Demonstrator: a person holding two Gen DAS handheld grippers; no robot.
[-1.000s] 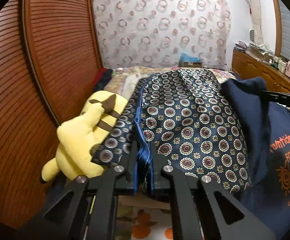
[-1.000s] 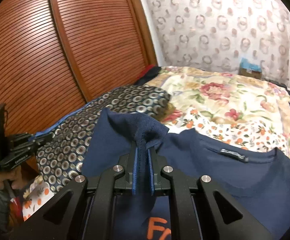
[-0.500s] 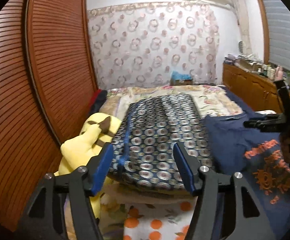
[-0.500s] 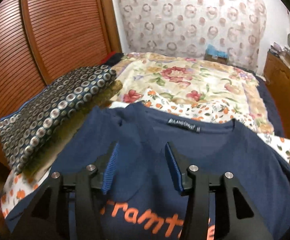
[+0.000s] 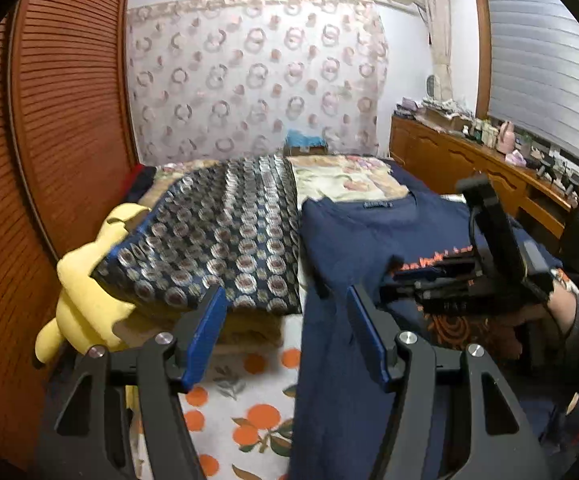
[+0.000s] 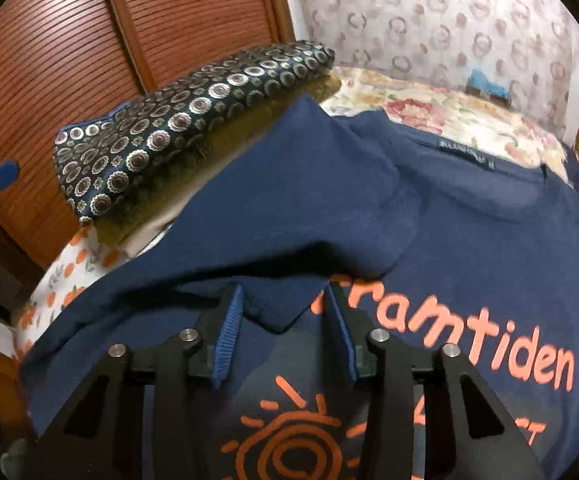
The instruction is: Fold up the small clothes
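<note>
Right gripper (image 6: 285, 312) closing over folded sleeve edge (image 6: 277, 320) — unpinched.

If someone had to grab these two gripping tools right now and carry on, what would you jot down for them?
Left gripper: open, empty, over the near left edge of the navy T-shirt.
Right gripper: jaws have just been closing around the folded-in sleeve tip, not yet pinching it.
The shirt lies print-up on the bed, beside the patterned folded cloth.
Done: left sleeve folded inward.
Left: the other side, then fold the body.
</note>
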